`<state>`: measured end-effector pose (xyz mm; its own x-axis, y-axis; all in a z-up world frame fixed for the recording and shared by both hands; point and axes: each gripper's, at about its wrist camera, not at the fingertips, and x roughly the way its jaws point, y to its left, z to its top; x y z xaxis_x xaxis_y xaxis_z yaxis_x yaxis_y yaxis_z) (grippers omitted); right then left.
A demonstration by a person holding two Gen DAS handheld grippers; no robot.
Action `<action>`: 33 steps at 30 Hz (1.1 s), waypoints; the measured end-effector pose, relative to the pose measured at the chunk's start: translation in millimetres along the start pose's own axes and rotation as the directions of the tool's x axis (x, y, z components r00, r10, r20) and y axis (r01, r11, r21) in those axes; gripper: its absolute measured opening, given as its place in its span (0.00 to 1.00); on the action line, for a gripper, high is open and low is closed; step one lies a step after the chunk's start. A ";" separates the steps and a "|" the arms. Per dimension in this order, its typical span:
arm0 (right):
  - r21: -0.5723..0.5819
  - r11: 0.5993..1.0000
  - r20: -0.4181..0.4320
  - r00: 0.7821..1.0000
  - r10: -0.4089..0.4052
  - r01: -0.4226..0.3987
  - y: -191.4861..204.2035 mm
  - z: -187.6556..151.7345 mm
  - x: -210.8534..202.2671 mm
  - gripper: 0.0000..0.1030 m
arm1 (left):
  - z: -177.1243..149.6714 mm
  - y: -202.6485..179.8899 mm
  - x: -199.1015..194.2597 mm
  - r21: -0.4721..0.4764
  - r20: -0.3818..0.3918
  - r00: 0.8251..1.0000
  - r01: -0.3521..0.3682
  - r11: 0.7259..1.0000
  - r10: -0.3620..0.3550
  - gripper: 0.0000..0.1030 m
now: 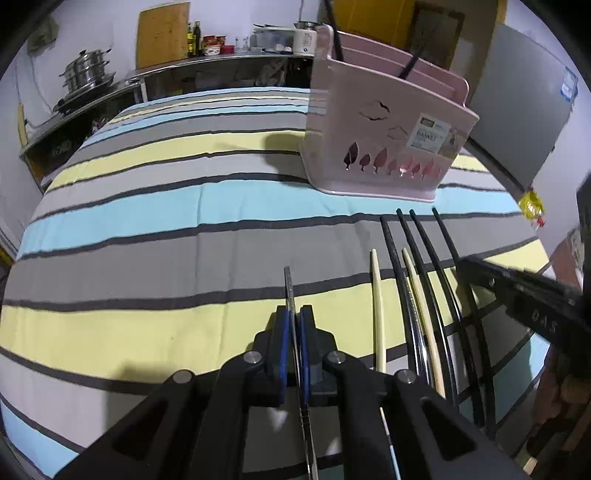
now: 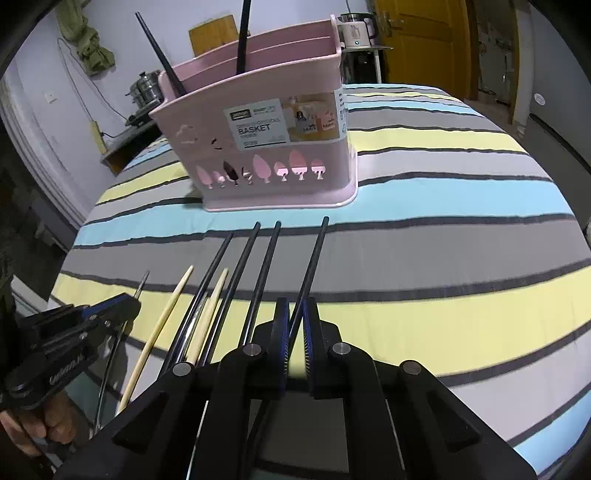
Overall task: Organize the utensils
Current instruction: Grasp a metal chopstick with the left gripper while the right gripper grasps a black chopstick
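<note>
A pink utensil basket point(image 1: 384, 133) point(image 2: 266, 147) stands on the striped cloth with two black chopsticks point(image 2: 242, 37) upright in it. My left gripper point(image 1: 294, 314) is shut on a thin metal utensil point(image 1: 289, 284), held flat over the cloth; it also shows in the right wrist view point(image 2: 110, 308). My right gripper point(image 2: 295, 314) is shut on the rightmost black chopstick point(image 2: 314, 258). Other black chopsticks point(image 2: 264, 273) point(image 1: 417, 258), two pale wooden chopsticks point(image 2: 173, 302) point(image 1: 377, 295) and a metal utensil point(image 2: 192, 321) lie side by side on the cloth.
The table is covered by a cloth point(image 1: 147, 206) striped blue, yellow and grey. A steel shelf with pots point(image 1: 86, 74) and bottles stands behind. A kettle point(image 2: 356, 29) and a yellow door point(image 2: 421, 40) are at the back.
</note>
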<state>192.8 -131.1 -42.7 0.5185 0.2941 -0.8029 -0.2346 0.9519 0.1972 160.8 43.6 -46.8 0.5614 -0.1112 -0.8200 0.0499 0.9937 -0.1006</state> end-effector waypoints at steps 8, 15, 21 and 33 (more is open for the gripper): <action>0.007 1.000 -0.048 0.999 -0.024 0.024 -0.4 22.7 16.3 0.09 | 9.9 0.6 6.9 -0.001 -0.021 1.000 0.022 1.000 -0.022 0.07; 0.024 1.000 -0.065 0.998 -0.018 0.020 -0.9 35.0 25.5 0.09 | 16.5 0.1 11.0 0.011 -0.033 0.999 0.023 1.000 -0.023 0.07; 0.029 1.000 -0.062 0.998 -0.002 0.004 -2.1 36.0 26.4 0.08 | 25.5 -2.2 17.8 0.017 -0.037 0.999 0.020 1.000 -0.019 0.07; 0.045 0.996 -0.025 0.997 0.077 -0.075 -3.8 29.9 4.0 0.05 | 33.3 4.5 11.5 -0.029 -0.047 0.998 0.051 0.998 -0.052 0.05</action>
<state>220.4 -130.9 -29.9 0.4785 0.3640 -0.7991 -0.2357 0.9299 0.2824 194.9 47.3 -37.9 0.5183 -0.1634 -0.8395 0.0541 0.9859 -0.1584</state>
